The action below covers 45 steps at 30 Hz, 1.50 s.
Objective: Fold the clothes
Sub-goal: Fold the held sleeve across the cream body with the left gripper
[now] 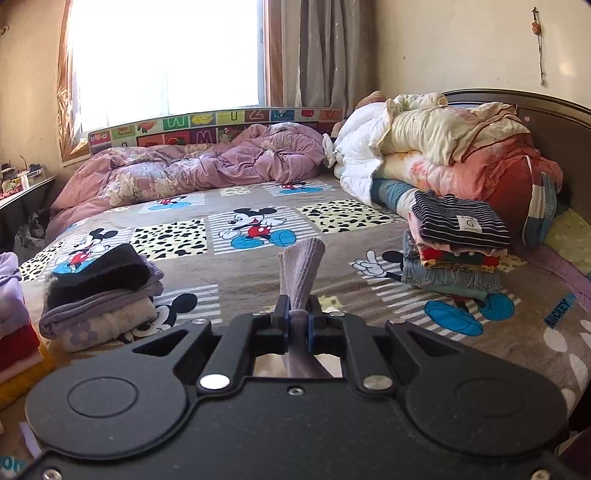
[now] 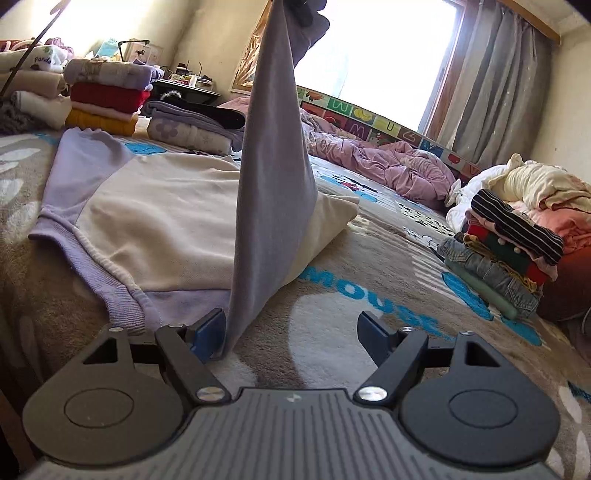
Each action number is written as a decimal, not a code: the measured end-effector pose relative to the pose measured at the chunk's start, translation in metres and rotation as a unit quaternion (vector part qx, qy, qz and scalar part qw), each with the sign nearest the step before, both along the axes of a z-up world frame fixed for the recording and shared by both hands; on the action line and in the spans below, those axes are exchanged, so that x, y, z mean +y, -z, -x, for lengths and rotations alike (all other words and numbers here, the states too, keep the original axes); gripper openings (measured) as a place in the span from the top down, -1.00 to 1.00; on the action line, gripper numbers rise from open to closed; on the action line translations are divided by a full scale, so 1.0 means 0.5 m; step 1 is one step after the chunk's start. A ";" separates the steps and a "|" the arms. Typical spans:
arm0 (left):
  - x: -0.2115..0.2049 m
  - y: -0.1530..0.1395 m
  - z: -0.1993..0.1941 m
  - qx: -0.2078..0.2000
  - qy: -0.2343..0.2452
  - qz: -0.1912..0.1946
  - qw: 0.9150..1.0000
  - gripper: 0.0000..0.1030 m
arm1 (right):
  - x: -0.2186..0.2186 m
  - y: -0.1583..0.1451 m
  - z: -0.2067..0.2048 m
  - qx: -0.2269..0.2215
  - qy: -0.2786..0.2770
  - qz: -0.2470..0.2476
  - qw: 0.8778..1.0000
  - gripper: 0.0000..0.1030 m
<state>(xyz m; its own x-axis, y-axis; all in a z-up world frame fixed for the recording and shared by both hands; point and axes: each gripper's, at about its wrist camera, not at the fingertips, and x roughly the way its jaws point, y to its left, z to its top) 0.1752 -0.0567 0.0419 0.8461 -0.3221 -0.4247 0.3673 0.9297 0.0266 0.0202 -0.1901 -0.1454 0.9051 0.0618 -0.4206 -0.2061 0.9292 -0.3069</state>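
Observation:
A cream and lilac sweatshirt (image 2: 177, 210) lies flat on the Mickey Mouse bedspread (image 2: 332, 354). Its lilac sleeve (image 2: 273, 192) is pulled straight up from the bed. My left gripper (image 1: 298, 314) is shut on the ribbed cuff of that sleeve (image 1: 301, 269), which sticks out past the fingertips; the gripper shows dark at the top of the right wrist view (image 2: 308, 14). My right gripper (image 2: 291, 332) is open low over the bed, with the sleeve's lower edge touching its left finger (image 2: 208, 332).
A stack of folded clothes (image 1: 456, 251) with a striped top sits at the right, another stack (image 1: 103, 295) at the left. A crumpled purple duvet (image 1: 192, 170) and piled quilts (image 1: 443, 147) fill the far side of the bed. More folded piles (image 2: 107, 96) stand at the left.

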 end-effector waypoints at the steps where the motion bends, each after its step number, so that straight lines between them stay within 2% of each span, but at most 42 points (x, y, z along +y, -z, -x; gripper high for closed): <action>1: 0.009 0.005 -0.001 0.002 -0.003 0.000 1.000 0.86 | 0.001 0.001 0.000 0.000 0.001 0.002 1.000 -0.51; 13: 0.125 0.072 -0.015 0.032 -0.040 0.027 0.998 0.86 | 0.009 0.010 0.001 0.000 0.002 0.027 1.000 -0.51; 27: 0.236 0.174 -0.013 0.073 -0.085 0.073 0.991 0.86 | 0.016 0.016 0.008 -0.005 0.000 0.045 0.999 -0.52; 35: 0.299 0.252 -0.005 0.106 -0.131 0.123 0.978 0.86 | 0.021 0.019 0.011 -0.010 0.001 0.057 0.998 -0.52; 43: 0.333 0.315 -0.015 0.131 -0.145 0.160 0.968 0.85 | 0.031 0.022 0.020 -0.019 -0.001 0.079 0.997 -0.52; 45: 0.331 0.321 -0.019 0.133 -0.146 0.156 0.968 0.85 | 0.034 0.022 0.023 -0.019 -0.001 0.083 0.996 -0.52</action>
<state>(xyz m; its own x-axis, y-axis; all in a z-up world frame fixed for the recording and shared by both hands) 0.1845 0.1090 -0.1185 0.7940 -0.2335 -0.5612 0.0424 0.9423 -0.3321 0.0086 -0.1733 -0.1562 0.9209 -0.0038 -0.3899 -0.1927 0.8649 -0.4635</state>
